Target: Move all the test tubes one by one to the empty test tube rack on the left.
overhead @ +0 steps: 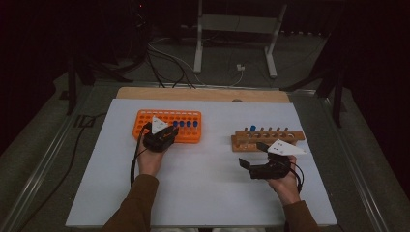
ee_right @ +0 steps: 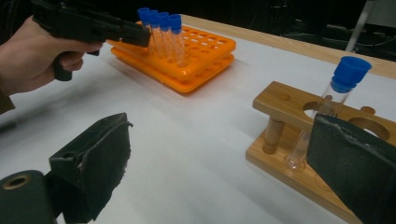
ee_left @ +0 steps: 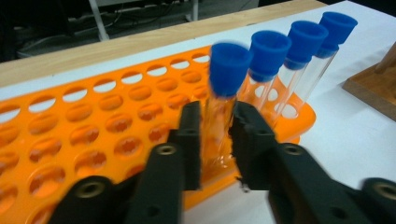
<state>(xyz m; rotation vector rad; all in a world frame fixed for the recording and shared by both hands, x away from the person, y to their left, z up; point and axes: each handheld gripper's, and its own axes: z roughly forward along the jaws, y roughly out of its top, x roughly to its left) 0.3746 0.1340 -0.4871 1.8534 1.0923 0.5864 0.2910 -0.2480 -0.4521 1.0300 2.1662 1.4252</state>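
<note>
Flanking a capped tube [ee_left: 219, 116], left gripper [ee_left: 215, 140] nears rack's edge [ee_left: 299, 122].

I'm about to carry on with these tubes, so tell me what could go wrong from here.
The left hand-held gripper grips its test tube low on slick glass, so the tube may slip or tilt. The next capped tube stands close beside it, and a skewed pull could knock it. The orange rack looks light and might lift along with a tube that sticks.

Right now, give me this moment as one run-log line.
left gripper: shut on test tube | orange rack | right gripper: open, empty | wooden rack
</note>
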